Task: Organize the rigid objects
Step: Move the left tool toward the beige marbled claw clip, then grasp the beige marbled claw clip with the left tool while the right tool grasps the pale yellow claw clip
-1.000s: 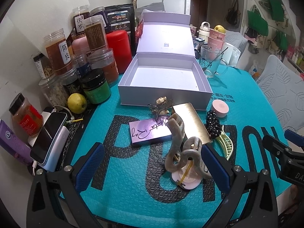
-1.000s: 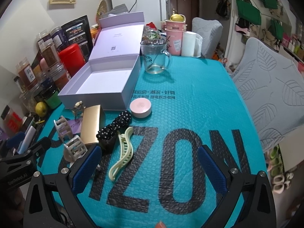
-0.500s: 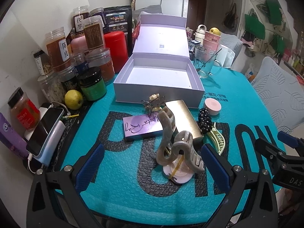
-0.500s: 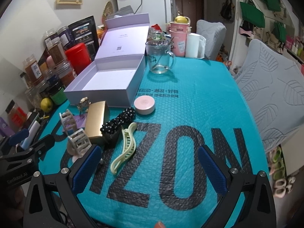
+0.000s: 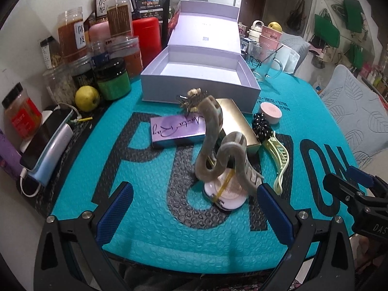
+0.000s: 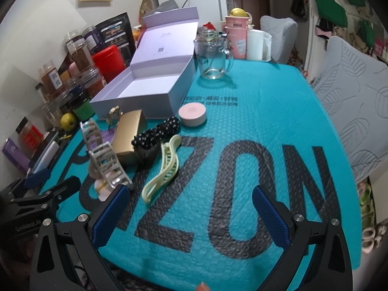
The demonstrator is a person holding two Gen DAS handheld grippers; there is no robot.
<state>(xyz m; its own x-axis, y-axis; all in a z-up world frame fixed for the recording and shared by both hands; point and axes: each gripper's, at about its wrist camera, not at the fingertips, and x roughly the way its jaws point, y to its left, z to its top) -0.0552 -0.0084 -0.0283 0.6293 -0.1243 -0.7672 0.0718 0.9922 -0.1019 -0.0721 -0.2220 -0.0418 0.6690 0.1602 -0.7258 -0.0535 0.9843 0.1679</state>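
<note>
Teal bubble-wrap covers the tabletop (image 5: 150,220), where both the left claw (image 5: 191,208) and right claw (image 6: 188,214) hang released, so the left should straddle the grey hair clip (image 5: 218,155) just ahead, squeeze its middle and carry it to the empty lilac box (image 5: 198,92).

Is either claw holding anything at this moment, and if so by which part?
Nothing is held. The left claw is open, short of the grey hair clip; the right claw is open over bare mat.

Both views have drawn closer to the grey hair claw (image 5: 219,155) and green hair claw (image 6: 163,167).
</note>
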